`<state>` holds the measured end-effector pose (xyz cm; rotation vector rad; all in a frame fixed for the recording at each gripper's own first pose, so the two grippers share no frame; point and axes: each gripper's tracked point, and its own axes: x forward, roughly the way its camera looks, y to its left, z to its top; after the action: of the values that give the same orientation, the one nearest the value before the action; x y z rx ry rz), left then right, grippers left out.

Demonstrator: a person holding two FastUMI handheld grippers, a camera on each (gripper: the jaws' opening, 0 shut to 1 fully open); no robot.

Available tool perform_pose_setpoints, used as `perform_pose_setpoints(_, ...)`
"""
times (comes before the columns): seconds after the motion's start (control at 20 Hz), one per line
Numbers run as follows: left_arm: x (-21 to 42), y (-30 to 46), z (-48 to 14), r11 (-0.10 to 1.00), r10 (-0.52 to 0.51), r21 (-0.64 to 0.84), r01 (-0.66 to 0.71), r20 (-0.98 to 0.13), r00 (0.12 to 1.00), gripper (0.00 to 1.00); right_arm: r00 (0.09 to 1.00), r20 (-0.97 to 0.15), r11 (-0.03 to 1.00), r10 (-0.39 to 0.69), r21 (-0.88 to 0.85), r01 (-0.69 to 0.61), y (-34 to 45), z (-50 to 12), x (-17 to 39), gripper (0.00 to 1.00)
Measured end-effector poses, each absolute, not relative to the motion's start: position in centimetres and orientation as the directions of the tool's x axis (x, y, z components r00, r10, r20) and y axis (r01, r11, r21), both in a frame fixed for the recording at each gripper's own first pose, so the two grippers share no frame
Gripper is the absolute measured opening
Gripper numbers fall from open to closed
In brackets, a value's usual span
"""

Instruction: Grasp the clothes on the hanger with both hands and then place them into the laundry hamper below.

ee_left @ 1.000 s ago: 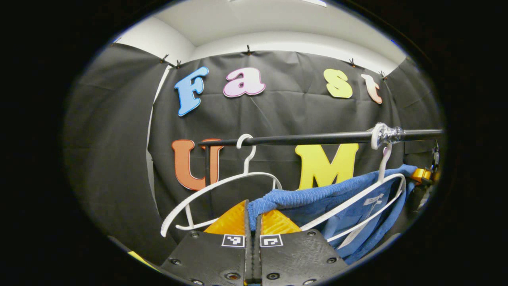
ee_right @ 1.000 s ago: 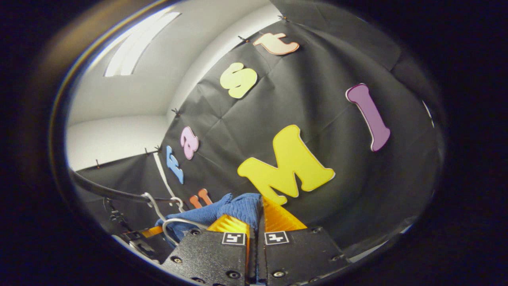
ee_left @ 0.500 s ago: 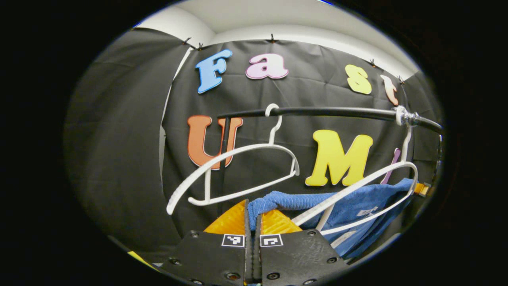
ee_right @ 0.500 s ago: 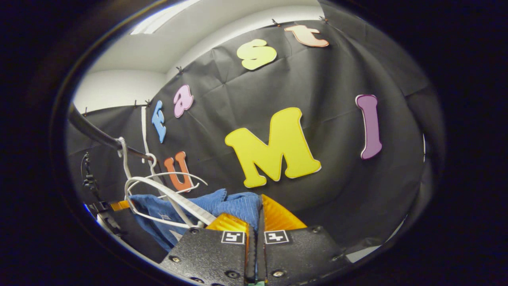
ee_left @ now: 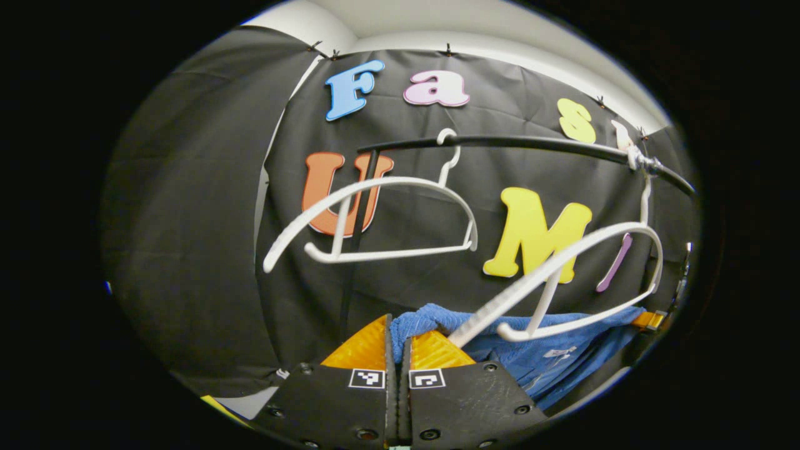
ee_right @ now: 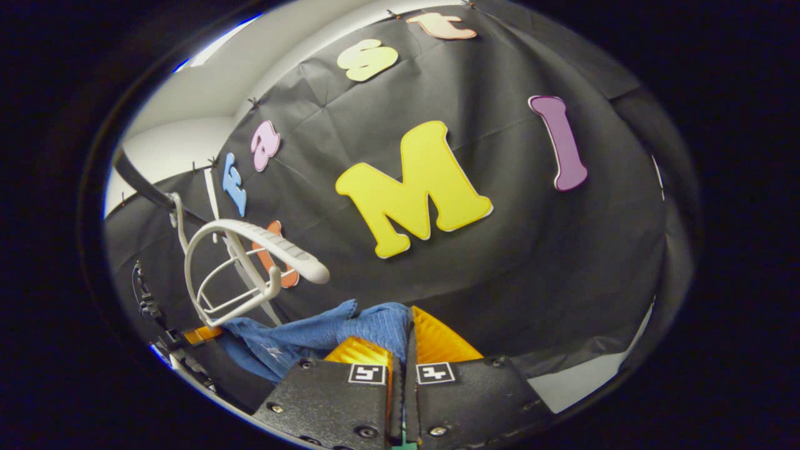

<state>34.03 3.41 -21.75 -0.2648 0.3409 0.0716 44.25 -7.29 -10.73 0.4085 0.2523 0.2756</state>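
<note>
Both grippers, left [ee_left: 398, 340] and right [ee_right: 403, 334], clenched on the cloth [ee_left: 550, 347], have pulled it below the hanger [ee_left: 581, 275], freeing it for the hamper.

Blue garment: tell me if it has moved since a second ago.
Yes. The blue garment has dropped below the white hanger it hung on; the rail sits higher in the left gripper view.

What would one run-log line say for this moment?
left gripper: shut on blue garment | right gripper: shut on garment | garment below white hanger, apparently off it | hamper: not placed yet
</note>
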Motion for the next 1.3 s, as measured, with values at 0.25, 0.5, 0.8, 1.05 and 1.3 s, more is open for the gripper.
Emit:
perform_pose_setpoints(0.25,30.2,3.1,-26.8,0.962,0.029,-0.232,-0.144,-0.438,0.899,0.04,0.912,-0.271,0.897,0.307,0.404,-0.181,-6.7,-15.4,42.4,0.05)
perform_pose_setpoints(0.5,27.5,-1.0,-28.7,0.984,-0.028,-0.167,-0.057,-0.467,0.884,0.0,0.89,-0.314,0.901,0.332,0.385,-0.2,-4.5,-17.9,40.1,0.05)
perform_pose_setpoints(0.8,25.7,-6.5,-25.9,0.991,-0.127,-0.084,0.101,-0.427,0.895,0.0,0.858,-0.311,0.892,0.409,0.334,-0.304,0.6,-17.5,37.1,0.05)
perform_pose_setpoints(1.05,24.4,-10.2,-23.2,0.98,-0.201,-0.078,0.185,-0.387,0.9,0.0,0.823,-0.282,0.864,0.494,0.266,-0.428,5.9,-15.4,33.5,0.05)
perform_pose_setpoints(1.3,22.3,-12.4,-22.0,0.968,-0.249,-0.059,0.244,-0.362,0.898,0.05,0.792,-0.27,0.837,0.547,0.214,-0.505,10.1,-14.6,30.9,0.05)
